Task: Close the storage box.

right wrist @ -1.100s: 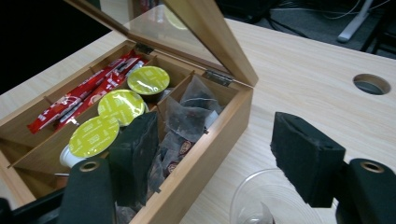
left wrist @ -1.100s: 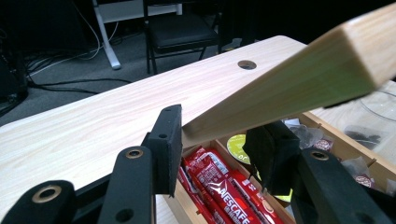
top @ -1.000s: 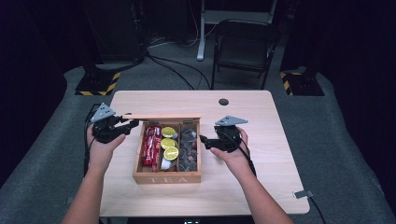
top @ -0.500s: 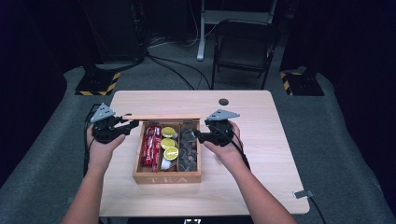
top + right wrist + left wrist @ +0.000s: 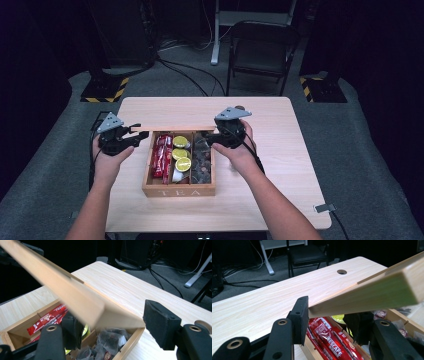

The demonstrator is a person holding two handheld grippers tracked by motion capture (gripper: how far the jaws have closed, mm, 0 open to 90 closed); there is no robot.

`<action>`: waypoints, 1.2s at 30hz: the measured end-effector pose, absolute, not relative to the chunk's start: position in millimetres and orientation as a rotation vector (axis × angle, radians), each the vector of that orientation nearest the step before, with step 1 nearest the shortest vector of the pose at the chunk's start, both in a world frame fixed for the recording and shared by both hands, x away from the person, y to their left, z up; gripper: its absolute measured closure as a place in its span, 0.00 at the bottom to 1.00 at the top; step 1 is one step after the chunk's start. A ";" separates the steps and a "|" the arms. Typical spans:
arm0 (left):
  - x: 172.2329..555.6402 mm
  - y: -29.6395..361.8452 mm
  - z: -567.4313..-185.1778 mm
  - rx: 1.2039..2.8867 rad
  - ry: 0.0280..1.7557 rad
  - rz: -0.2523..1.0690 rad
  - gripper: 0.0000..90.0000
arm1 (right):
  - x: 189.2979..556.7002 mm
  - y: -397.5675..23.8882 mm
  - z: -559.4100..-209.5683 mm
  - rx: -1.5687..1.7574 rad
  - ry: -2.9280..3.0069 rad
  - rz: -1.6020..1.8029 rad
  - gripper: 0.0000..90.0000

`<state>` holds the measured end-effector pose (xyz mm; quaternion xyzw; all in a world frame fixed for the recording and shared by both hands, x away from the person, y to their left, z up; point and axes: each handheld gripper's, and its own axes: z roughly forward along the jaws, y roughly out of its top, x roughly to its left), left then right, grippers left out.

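Observation:
A wooden tea box [image 5: 178, 190] stands mid-table with its flat lid [image 5: 175, 128] lifted over the back edge. My left gripper [image 5: 137, 136] is shut on the lid's left end; its jaws have just eased open slightly, but the pads [image 5: 300, 315] still press the lid [image 5: 372, 290]. My right gripper [image 5: 212, 137] is at the lid's right end. Its jaws have just been opening and straddle the lid [image 5: 70, 290], with the right pad [image 5: 161, 325] apart from it. Inside lie red sachets [image 5: 161, 155], lime-yellow rounds [image 5: 181, 152] and dark tea bags [image 5: 107, 340].
The light wooden table [image 5: 280, 165] has bare room right of the box and a round hole [image 5: 341, 271] near its far edge. A folding chair [image 5: 262, 50] and striped stand bases [image 5: 105, 90] sit on the floor behind.
The right hand has moved left and up from beside the box to the lid's right end. The left hand has stayed put with the lid in its grip.

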<state>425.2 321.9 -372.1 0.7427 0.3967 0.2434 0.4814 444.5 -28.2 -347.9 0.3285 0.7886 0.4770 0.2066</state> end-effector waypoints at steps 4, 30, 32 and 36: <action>424.4 322.5 -371.9 1.801 0.961 0.593 0.61 | 445.7 -24.2 -347.3 0.883 2.212 1.316 0.38; 407.7 320.9 -359.1 1.798 0.957 0.603 0.59 | 442.7 -14.1 -343.0 0.778 2.282 1.303 0.47; 406.9 320.2 -358.9 1.799 0.965 0.601 0.59 | 441.7 -14.7 -342.9 0.767 2.287 1.297 0.48; 405.3 318.9 -359.7 1.803 0.989 0.590 0.58 | 439.0 -16.9 -343.4 0.732 2.297 1.301 0.49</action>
